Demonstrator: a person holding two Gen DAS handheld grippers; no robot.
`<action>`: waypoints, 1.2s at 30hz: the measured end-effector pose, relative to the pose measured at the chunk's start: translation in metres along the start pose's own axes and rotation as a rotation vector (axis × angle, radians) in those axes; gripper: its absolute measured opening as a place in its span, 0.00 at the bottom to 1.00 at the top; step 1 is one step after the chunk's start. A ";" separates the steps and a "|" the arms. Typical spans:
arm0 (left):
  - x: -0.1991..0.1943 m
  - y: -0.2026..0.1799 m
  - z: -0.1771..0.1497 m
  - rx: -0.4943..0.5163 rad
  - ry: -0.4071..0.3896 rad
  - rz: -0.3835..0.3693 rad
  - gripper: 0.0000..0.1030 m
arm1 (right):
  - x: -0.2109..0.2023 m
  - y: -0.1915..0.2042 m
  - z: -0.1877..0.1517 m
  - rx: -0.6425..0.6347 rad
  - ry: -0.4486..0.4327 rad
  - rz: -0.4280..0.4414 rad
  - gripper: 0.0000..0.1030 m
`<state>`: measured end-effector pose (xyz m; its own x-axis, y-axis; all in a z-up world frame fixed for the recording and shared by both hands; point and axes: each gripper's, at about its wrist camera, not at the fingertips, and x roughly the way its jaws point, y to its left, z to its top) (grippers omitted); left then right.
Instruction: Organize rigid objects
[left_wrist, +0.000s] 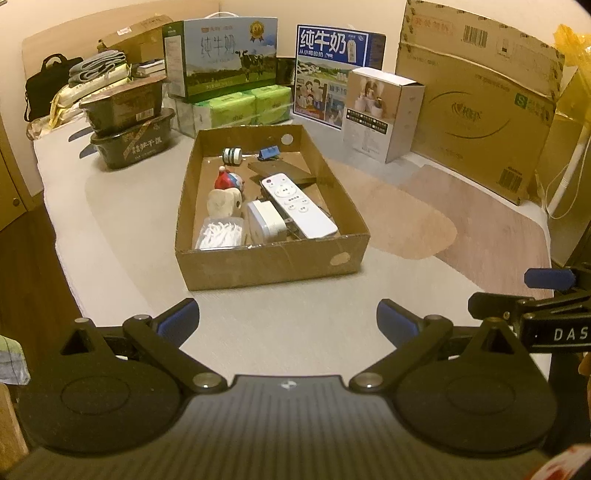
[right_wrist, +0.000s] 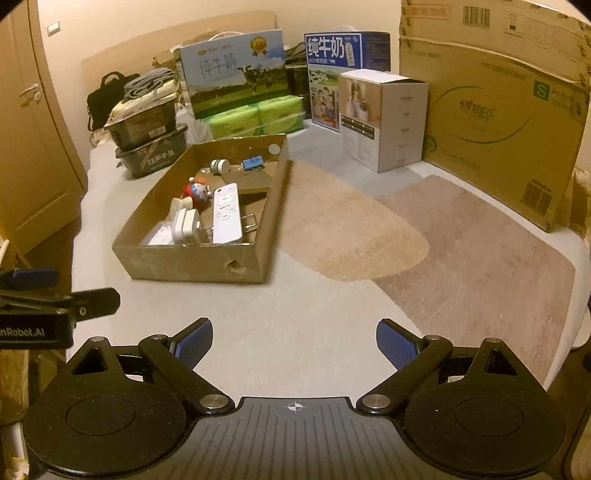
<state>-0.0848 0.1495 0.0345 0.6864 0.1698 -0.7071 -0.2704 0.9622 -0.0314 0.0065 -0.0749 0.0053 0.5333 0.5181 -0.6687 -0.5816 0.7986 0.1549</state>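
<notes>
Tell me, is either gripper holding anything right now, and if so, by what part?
Nothing is held. The left gripper and right gripper both stand open and empty over the table, short of the box.

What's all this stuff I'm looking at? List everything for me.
cardboard tray: one, brown, centre of the surface
remote: one, white, in tray, right side
charger: one, white, in tray, beside remote
figurine: one, red and blue, in tray
clip: one, blue, tray's far end
milk cartons: two, green and blue, behind tray
large box: one, brown, far right
left claw: open, empty
right claw: open, empty
</notes>
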 end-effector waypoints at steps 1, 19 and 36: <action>0.001 -0.001 -0.001 -0.001 0.001 0.000 0.99 | 0.000 0.000 0.000 0.001 -0.002 -0.002 0.92; 0.009 -0.005 -0.005 -0.005 0.016 -0.011 0.99 | 0.002 -0.003 -0.002 0.018 -0.001 -0.020 0.92; 0.010 -0.005 -0.007 -0.008 0.011 -0.003 0.99 | 0.003 -0.004 -0.002 0.025 0.007 -0.018 0.92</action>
<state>-0.0809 0.1446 0.0229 0.6802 0.1643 -0.7144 -0.2732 0.9612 -0.0391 0.0091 -0.0772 0.0007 0.5388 0.5015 -0.6769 -0.5565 0.8151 0.1610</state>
